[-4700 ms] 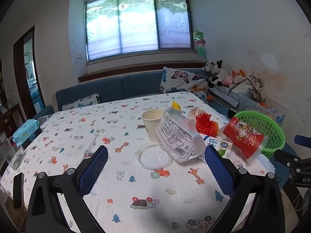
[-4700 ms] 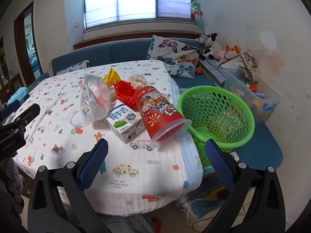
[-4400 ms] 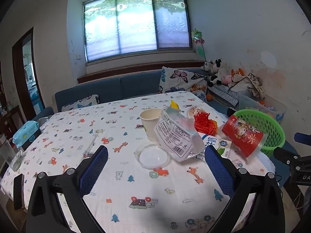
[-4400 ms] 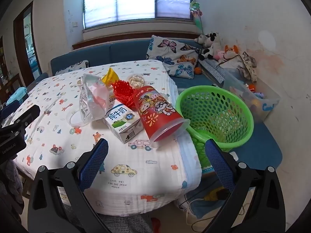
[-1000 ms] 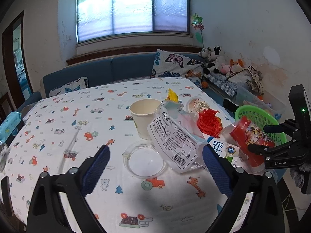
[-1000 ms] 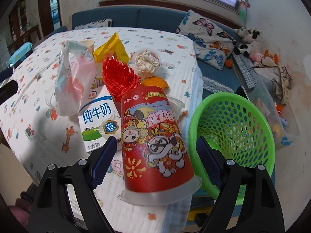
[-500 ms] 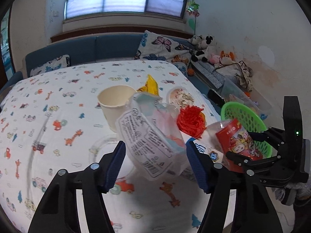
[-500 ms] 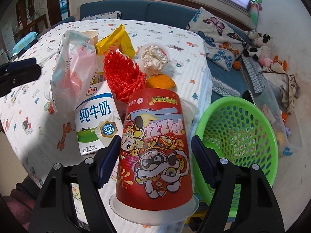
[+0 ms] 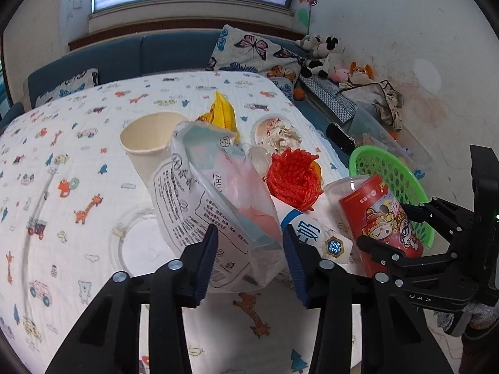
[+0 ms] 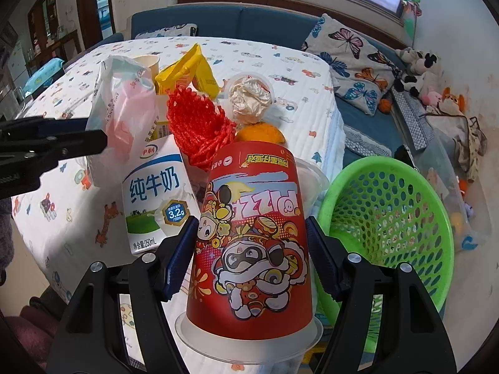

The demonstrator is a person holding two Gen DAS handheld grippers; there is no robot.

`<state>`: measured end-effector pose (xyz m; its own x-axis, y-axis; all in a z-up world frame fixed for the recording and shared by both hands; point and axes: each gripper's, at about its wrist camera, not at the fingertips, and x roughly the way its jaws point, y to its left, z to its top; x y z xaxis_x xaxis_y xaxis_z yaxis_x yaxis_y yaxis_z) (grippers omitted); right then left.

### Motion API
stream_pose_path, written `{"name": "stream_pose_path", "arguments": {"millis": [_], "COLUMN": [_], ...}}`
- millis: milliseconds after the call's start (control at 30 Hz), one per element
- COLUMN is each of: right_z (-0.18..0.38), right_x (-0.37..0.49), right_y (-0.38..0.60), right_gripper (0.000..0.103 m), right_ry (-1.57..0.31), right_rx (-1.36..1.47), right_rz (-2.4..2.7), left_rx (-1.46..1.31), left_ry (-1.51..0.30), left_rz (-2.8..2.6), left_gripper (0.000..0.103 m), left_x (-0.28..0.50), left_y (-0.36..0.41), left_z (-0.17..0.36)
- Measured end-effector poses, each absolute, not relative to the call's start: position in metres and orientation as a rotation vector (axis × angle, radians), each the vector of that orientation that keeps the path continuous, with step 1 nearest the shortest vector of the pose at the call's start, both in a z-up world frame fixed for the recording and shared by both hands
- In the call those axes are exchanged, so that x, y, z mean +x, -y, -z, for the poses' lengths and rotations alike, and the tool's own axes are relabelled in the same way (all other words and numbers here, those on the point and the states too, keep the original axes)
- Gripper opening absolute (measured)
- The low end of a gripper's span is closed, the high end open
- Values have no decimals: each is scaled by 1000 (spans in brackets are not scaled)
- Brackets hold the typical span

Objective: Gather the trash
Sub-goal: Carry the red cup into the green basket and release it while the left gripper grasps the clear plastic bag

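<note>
Claws have closed in: right gripper [image 10: 251,251] brackets the red cup [image 10: 252,240], left gripper [image 9: 248,257] brackets the plastic bag [image 9: 215,199]; contact unclear, pickup imminent.

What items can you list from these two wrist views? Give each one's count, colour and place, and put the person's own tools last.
red cup: one, red, lying between the right tongs' fingers.
plastic bag: one, clear with pink and blue, between the left tongs' fingers.
milk carton: one, white, blue and green, left of the red cup.
net: one, red, behind the carton.
paper cup: one, cream, upright behind the bag.
wrapper: one, yellow, mid-table.
basket: one, green, beside the table.
tablecloth: one, white with cartoon prints, over the table.
left tongs: black, blue pads.
right tongs: black, blue pads.
</note>
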<state>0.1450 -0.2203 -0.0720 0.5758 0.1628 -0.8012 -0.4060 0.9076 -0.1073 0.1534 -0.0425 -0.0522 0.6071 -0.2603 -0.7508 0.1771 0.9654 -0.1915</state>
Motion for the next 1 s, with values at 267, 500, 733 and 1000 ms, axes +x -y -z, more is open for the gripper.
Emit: {"name": "stream_pose_path", "arguments": {"millis": [267, 500, 733, 1000], "right_z": [67, 55, 39, 35], "right_x": [139, 131, 129, 150], "right_y": [221, 229, 244, 296], "right_gripper": [69, 69, 69, 69], "right_ry": [-882, -860, -836, -838], "right_rx": [-281, -239, -189, -104], "right_rz": [-336, -321, -293, -158], "left_rx": [-114, -102, -106, -88], "left_ry": [-894, -851, -800, -740], "left_rz": [259, 274, 323, 418], "left_gripper": [21, 14, 13, 13], "left_x": [150, 132, 111, 113], "left_y": [41, 32, 26, 50], "left_z": [54, 44, 19, -15]}}
